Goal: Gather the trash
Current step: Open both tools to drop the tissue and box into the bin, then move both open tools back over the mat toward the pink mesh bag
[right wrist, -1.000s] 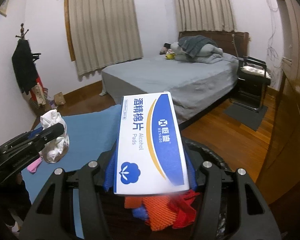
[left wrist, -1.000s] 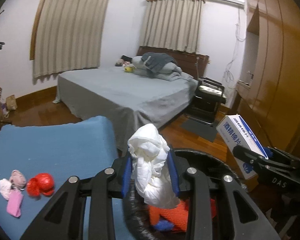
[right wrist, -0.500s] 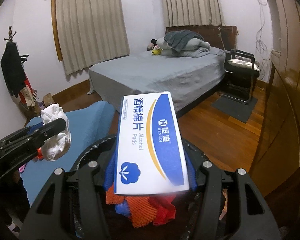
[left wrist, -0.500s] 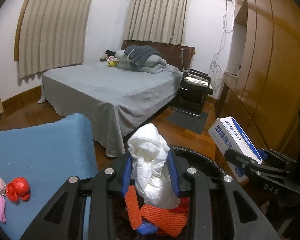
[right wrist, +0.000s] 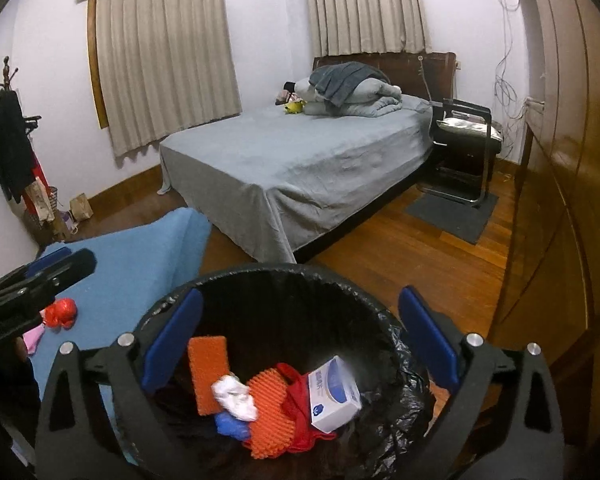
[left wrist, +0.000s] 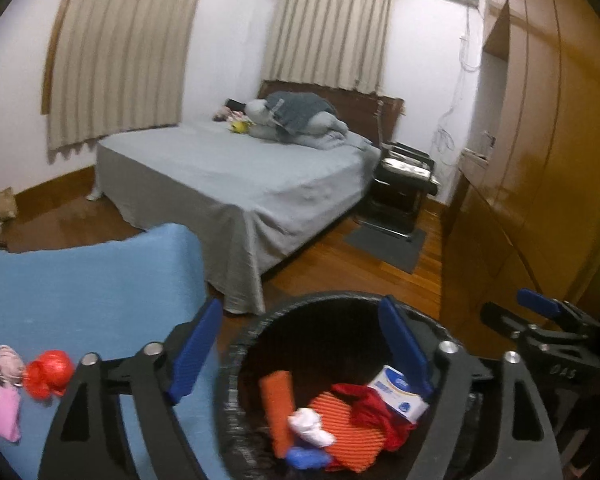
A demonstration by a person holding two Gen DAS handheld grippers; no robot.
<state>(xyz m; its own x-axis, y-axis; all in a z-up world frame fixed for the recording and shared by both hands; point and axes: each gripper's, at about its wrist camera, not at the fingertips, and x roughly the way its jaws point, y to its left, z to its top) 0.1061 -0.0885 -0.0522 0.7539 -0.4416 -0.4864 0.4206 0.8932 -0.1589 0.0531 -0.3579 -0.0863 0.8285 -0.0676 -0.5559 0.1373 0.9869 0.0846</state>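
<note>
A black-lined trash bin [left wrist: 244, 336] [right wrist: 384, 320] stands beside the blue-covered table. Inside it lie a white crumpled wad [left wrist: 312, 426] [right wrist: 234, 396], a white and blue alcohol pads box [left wrist: 400, 398] [right wrist: 334, 398], orange foam pieces [right wrist: 208, 372] and red and blue scraps. My left gripper [left wrist: 300, 350] hangs over the bin, its jaws opening with nothing between them. My right gripper [right wrist: 300, 340] is also above the bin, jaws opening and empty. Each gripper shows at the edge of the other's view.
On the blue table [left wrist: 80, 288] [right wrist: 140, 264] lie a red crumpled piece [left wrist: 48, 372] [right wrist: 62, 312] and pink scraps [left wrist: 6, 404]. A grey bed [right wrist: 300, 160], a black bedside stand [right wrist: 464, 148] and a wooden wardrobe [left wrist: 540, 160] lie beyond, over wood floor.
Both grippers opened wide. The white wad dropped out of the left one and the alcohol pads box out of the right one; both now lie in the bin.
</note>
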